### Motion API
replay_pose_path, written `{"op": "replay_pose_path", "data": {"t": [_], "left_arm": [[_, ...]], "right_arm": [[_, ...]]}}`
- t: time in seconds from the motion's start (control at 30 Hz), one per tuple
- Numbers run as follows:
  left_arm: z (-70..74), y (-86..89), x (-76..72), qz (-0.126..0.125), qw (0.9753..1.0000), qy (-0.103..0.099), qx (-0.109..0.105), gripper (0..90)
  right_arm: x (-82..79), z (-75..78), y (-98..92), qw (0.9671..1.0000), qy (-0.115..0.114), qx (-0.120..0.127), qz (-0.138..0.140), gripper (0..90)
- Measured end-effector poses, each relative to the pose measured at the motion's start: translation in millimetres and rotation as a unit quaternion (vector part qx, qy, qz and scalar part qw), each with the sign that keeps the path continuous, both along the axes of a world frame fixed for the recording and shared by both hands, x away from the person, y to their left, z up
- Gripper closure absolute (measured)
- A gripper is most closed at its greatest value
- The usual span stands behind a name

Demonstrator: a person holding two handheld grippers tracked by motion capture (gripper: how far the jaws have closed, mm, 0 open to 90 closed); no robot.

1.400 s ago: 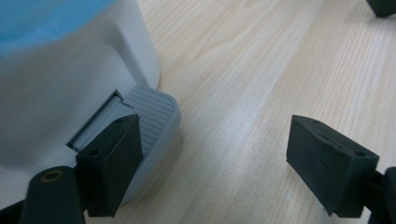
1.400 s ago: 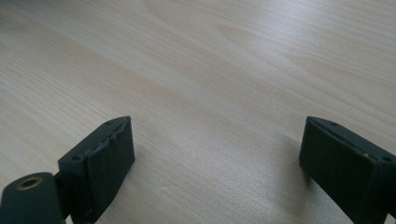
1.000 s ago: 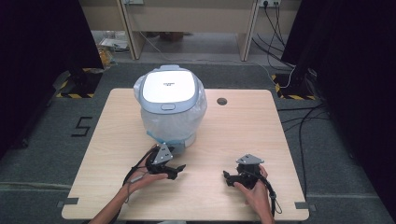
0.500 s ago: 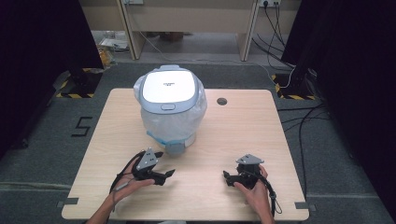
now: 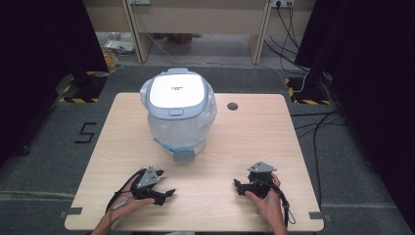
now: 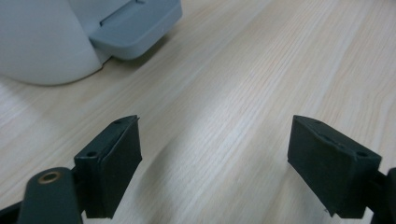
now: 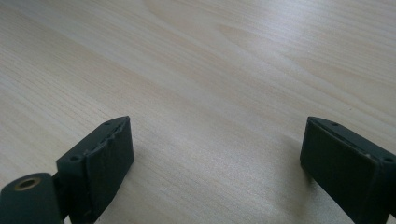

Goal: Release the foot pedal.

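Wooden table, bin base cropped beyond left gripper.

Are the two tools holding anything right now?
No, nothing is held. The left tool and the right tool both have their jaws wide apart over bare table. The bin stands apart from both.

Bin cut off by top edge, lid lettering illegible
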State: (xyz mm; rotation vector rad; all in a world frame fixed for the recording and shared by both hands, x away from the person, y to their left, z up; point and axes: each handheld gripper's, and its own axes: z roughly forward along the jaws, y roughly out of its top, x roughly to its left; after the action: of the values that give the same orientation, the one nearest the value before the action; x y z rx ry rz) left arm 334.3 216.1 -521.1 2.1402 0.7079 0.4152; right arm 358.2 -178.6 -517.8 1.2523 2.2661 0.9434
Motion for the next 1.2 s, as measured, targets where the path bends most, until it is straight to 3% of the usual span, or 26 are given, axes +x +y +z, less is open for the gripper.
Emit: {"op": "replay_pose_path", "data": {"t": [0.2, 0.33, 0.6, 1.2], "left_arm": [[-1.8, 4.5, -3.3, 0.008, 0.9997, 0.009, 0.023, 16.0], [-3.2, 10.7, -2.6, 0.01, 0.9988, 0.047, 0.005, 15.3], [-3.4, 16.6, -10.2, 0.011, 0.9988, 0.047, 0.005, 14.9], [-3.4, 16.7, -10.3, 0.01, 0.9988, 0.048, 0.004, 14.7]], "right_arm": [[0.0, 0.0, 0.0, 1.0, 0.0, 0.0, 0.0, 10.1], [-0.1, 0.0, 0.1, 1.0, 0.0, 0.0, 0.0, 10.1], [0.0, 0.0, 0.0, 1.0, 0.0, 0.0, 0.0, 10.0], [0.1, -0.1, -0.1, 1.0, 0.0, -0.001, 0.0, 9.8]]}}
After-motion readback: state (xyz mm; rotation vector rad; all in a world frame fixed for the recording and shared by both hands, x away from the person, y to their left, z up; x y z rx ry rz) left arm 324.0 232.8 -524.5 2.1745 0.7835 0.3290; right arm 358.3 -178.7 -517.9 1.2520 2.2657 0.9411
